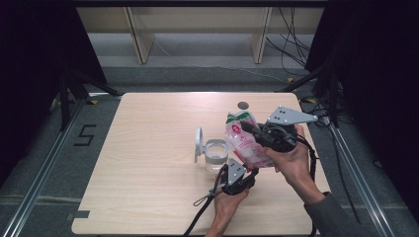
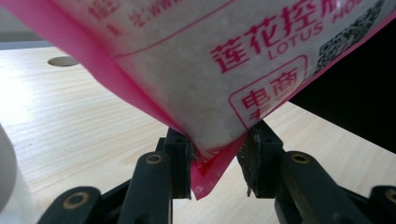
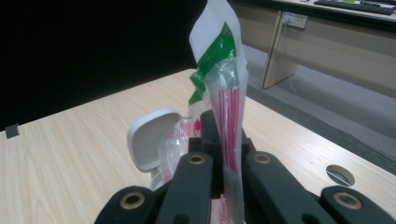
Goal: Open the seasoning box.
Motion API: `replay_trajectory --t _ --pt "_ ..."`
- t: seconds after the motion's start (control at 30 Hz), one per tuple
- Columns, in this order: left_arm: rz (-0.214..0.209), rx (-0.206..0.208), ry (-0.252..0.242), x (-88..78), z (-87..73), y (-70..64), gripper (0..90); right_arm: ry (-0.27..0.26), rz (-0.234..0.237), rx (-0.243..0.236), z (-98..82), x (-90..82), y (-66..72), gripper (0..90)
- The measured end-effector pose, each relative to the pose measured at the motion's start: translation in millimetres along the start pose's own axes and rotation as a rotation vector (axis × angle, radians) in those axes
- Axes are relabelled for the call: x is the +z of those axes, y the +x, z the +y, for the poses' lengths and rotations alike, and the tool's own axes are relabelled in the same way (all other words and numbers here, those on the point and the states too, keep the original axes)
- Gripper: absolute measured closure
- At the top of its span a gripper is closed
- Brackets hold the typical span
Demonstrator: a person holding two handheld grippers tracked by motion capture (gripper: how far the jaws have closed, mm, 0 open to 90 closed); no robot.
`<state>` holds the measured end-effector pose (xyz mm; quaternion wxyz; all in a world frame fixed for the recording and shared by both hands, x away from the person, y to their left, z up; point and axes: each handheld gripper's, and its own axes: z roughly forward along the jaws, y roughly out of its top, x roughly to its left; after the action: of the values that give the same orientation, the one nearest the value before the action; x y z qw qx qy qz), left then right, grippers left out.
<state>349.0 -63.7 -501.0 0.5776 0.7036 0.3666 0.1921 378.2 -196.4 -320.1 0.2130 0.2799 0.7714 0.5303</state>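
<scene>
Dark curtains close off both sides of the room, with pale shelving legs and loose cables on the grey floor beyond, and in the middle stands the light wooden table [image 1: 148, 163], bare apart from a round hole [image 1: 242, 105] near its far edge. Right of centre on it stands a clear plastic jar [image 1: 216, 156], its white hinged lid [image 1: 198, 143] flipped up on the left. Just beside and above the jar hangs the pink-printed bag of white granules [image 1: 242, 140], held off the table between two tools. The right gripper [image 1: 257, 133] is clamped tight on the bag's upper part, the film pinched flat between its jaws in the right gripper view. The left gripper [image 2: 217, 161] sits at the bag's lowest corner [image 2: 208, 175], its pads [image 2: 180, 156] closed in against that pink corner from both sides. The step looks like pouring into the jar: done well, the mouth should be brought over the jar's opening before the bottom corner is raised, and raised slowly, since granules run suddenly and the light jar could tip if the bag brushes it.
</scene>
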Motion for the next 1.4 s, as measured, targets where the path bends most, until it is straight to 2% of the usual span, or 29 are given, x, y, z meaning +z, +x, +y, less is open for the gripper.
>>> replay_trajectory --t 0.07,0.1,0.13,0.2,0.33,0.43,0.53,0.57,0.63,0.7,0.73,0.93,0.97,1.03,1.13,1.27,1.4 --pt "0.000 -0.026 -0.010 2.3 -0.4 0.2 65.4 -0.007 0.007 0.000 -0.4 5.8 0.5 90.0" --pt "0.004 -0.035 -0.019 3.7 -0.7 -0.8 65.5 0.003 -0.008 0.001 0.1 7.8 1.0 90.0" --pt "-0.010 -0.044 -0.034 5.7 -0.9 -0.8 65.5 0.002 -0.010 0.000 0.6 10.4 0.2 90.0" --pt "-0.003 -0.046 -0.036 5.1 -0.6 -1.7 65.6 0.009 -0.010 0.012 1.3 12.3 0.5 90.0" --pt "0.002 -0.037 -0.071 7.6 -1.9 -1.3 66.3 0.001 -0.023 0.017 4.5 21.2 -1.0 90.0" --pt "0.009 -0.030 -0.065 8.4 -2.2 0.0 66.5 0.009 -0.012 0.005 4.8 24.0 -1.7 90.0" --pt "0.013 -0.030 -0.079 10.3 -2.2 1.1 66.5 0.025 -0.012 0.026 5.6 27.8 0.1 90.0" --pt "0.013 -0.030 -0.079 10.3 -2.2 1.1 66.6 0.025 -0.010 0.005 6.4 29.3 -1.0 90.0" --pt "0.007 -0.038 -0.079 11.4 -1.8 1.8 66.6 0.029 -0.014 0.016 6.7 30.3 -0.6 90.0" --pt "0.003 -0.040 -0.081 12.3 -1.5 1.3 66.6 0.039 -0.020 0.010 7.9 32.7 1.2 90.0" --pt "-0.005 -0.043 -0.083 12.8 -1.3 0.8 66.8 0.043 -0.006 0.000 8.5 34.9 0.4 90.0" --pt "-0.022 -0.055 -0.087 14.6 -2.5 1.5 67.6 0.074 -0.023 -0.023 10.6 46.4 0.9 90.0" --pt "-0.021 -0.053 -0.080 14.5 -2.5 2.6 67.7 0.081 -0.028 -0.002 10.1 48.0 2.9 90.0" --pt "-0.024 -0.066 -0.085 14.9 -3.1 3.4 67.7 0.084 -0.021 -0.024 9.9 52.7 3.3 90.0" --pt "-0.035 -0.067 -0.088 14.2 -3.3 3.2 68.2 0.090 -0.023 -0.019 9.9 57.2 6.3 90.0" --pt "-0.046 -0.058 -0.101 14.0 -3.0 3.1 68.9 0.113 -0.012 -0.048 11.3 65.3 10.9 90.0" --pt "-0.053 -0.056 -0.096 14.4 -3.0 2.8 69.1 0.116 -0.013 -0.042 10.7 67.2 10.0 90.0"
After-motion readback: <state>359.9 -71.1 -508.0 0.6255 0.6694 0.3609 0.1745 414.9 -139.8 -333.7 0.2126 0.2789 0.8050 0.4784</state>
